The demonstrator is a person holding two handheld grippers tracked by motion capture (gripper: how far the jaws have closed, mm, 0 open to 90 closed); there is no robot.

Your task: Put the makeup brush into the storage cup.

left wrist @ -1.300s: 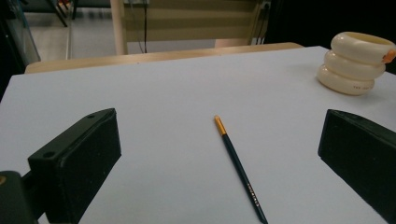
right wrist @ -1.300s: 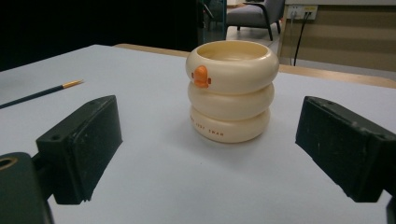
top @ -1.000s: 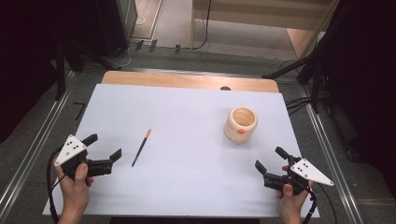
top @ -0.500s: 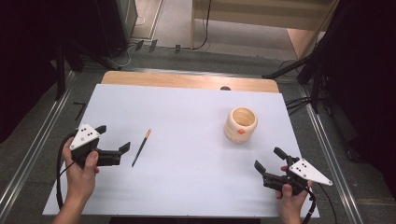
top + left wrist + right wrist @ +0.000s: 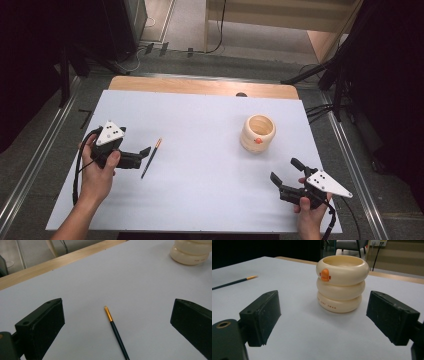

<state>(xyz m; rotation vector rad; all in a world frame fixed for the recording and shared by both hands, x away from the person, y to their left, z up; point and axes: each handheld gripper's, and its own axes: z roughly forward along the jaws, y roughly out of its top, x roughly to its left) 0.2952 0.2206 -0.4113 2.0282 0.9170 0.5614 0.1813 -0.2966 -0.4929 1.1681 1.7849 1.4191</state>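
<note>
A thin dark brush with a gold ferrule (image 5: 151, 158) lies on the white table sheet (image 5: 210, 195), left of centre. My left gripper (image 5: 134, 142) hovers open just left of it. In the left gripper view the brush (image 5: 115, 331) lies between the wide-apart jaws of the left gripper (image 5: 117, 315), touching neither. A cream ringed cup with an orange duck beak (image 5: 258, 133) stands upright at the right. My right gripper (image 5: 285, 170) rests open near the front right corner. In the right gripper view the cup (image 5: 342, 282) stands ahead of the empty right gripper (image 5: 322, 320).
The wooden table edge (image 5: 200, 87) shows beyond the sheet at the back. Metal rails (image 5: 35, 165) run along both sides of the table. Cables and dark stands (image 5: 330, 75) sit on the floor behind. The cup (image 5: 191, 252) is far off in the left gripper view.
My left gripper has moved up the table and to the right, closer to the brush. The right gripper, the brush and the cup have stayed put.
</note>
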